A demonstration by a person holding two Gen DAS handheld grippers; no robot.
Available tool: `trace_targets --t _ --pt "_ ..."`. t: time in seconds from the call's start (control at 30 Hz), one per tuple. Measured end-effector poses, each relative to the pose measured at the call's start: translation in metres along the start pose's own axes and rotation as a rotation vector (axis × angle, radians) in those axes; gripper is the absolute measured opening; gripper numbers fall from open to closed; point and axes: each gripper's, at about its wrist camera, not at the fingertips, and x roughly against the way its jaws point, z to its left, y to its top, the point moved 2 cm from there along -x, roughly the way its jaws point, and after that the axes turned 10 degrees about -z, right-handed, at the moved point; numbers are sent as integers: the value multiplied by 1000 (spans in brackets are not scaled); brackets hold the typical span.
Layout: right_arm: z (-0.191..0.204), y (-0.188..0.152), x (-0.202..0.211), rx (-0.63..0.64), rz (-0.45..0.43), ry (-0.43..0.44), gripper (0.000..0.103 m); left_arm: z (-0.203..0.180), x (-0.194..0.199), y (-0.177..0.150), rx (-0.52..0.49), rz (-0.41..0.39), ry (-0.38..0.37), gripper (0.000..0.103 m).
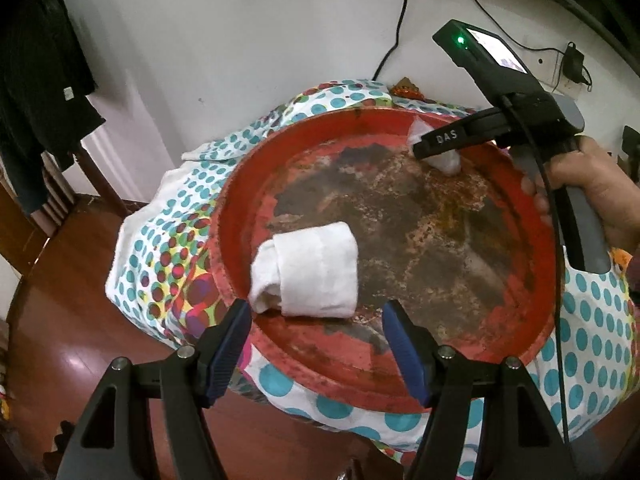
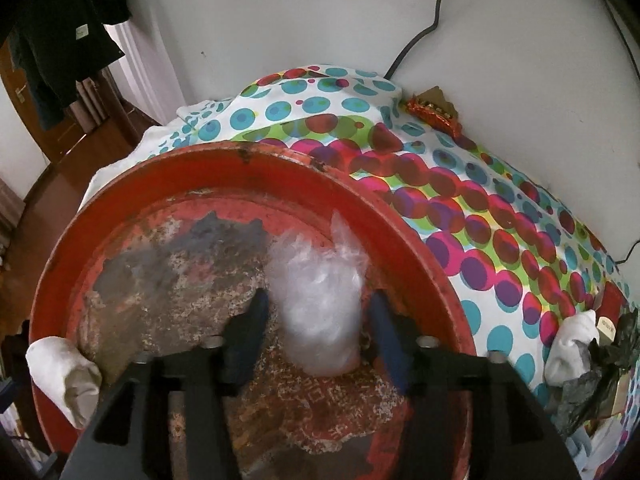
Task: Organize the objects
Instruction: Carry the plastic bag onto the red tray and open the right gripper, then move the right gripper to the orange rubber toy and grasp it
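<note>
A round red tray [image 1: 224, 216] with worn, rusty paint lies on a polka-dot cloth. A rolled white sock [image 1: 316, 268] rests on its near left part. My left gripper [image 1: 316, 314] stands open just short of the roll, with nothing between its pads. At the tray's far right, my right gripper [image 1: 432, 152], held by a hand, straddles a small clear plastic bag [image 1: 446, 162]. In the right wrist view the bag [image 2: 320, 312] stands on the tray [image 2: 280, 156] between the right gripper's [image 2: 320, 326] fingers, with small gaps at both pads. The sock roll [image 2: 64, 372] lies at the tray's left rim.
The polka-dot cloth [image 2: 460, 208] covers a surface against a white wall. A red snack wrapper [image 2: 434, 114] lies at the back. Another white sock [image 2: 572, 344] and a dark crumpled bag [image 2: 600, 380] sit at the right. Wooden floor [image 1: 60, 320] lies to the left; cables hang on the wall.
</note>
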Motion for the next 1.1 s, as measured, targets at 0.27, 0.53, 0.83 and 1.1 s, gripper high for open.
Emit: trace_targets --t 0.27,0.53,0.83,1.1 --pt "-8 -10 34 -12 -38 -5 62 -9 3 0 -24 -6 2 70" --pt "-33 -45 108 -50 -110 -4 63 -21 14 3 0 -17 27 70" --pt "-94 -116 191 -126 -134 -70 63 -73 32 2 -77 -24 -32 70" --pt "-175 -195 248 -283 -139 -209 63 -137 50 -14 -173 -17 -159 70"
